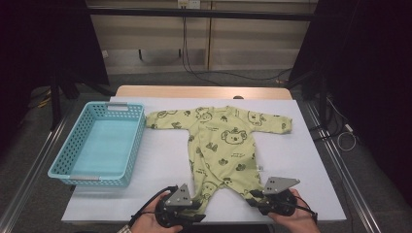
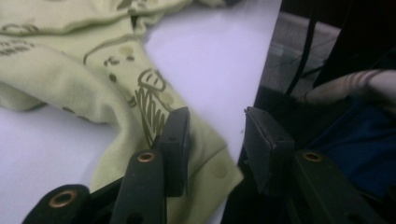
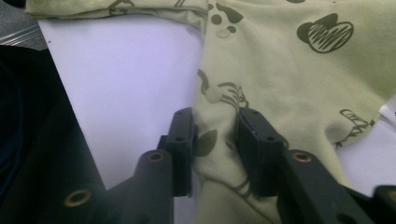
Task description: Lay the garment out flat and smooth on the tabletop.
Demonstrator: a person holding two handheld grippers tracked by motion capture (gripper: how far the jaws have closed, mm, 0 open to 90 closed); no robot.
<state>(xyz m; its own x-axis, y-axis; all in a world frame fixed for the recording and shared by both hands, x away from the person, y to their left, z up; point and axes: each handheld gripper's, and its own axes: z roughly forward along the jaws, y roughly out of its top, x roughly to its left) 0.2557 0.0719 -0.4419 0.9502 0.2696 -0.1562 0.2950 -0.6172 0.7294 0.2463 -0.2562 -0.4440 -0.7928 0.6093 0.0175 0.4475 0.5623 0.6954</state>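
A pale green baby onesie [image 1: 221, 141] printed with dark koalas lies spread flat on the white table [image 1: 306, 165], sleeves out and legs toward me. My left gripper [image 1: 198, 208] is at the left leg's cuff. In the left gripper view the cuff [image 2: 205, 158] lies under one pad and reaches into the gap of the left gripper [image 2: 215, 135], whose jaws stand apart without pressing it. My right gripper [image 1: 253, 196] is at the right leg. In the right gripper view the right gripper [image 3: 215, 135] has a raised fold of the onesie [image 3: 289, 70] pinched between its pads.
A light blue plastic basket [image 1: 137, 141] with nothing in it stands at the table's left, overhanging the edge a little. The table's front edge runs right below both grippers. Dark curtains, cables and metal rails surround the table.
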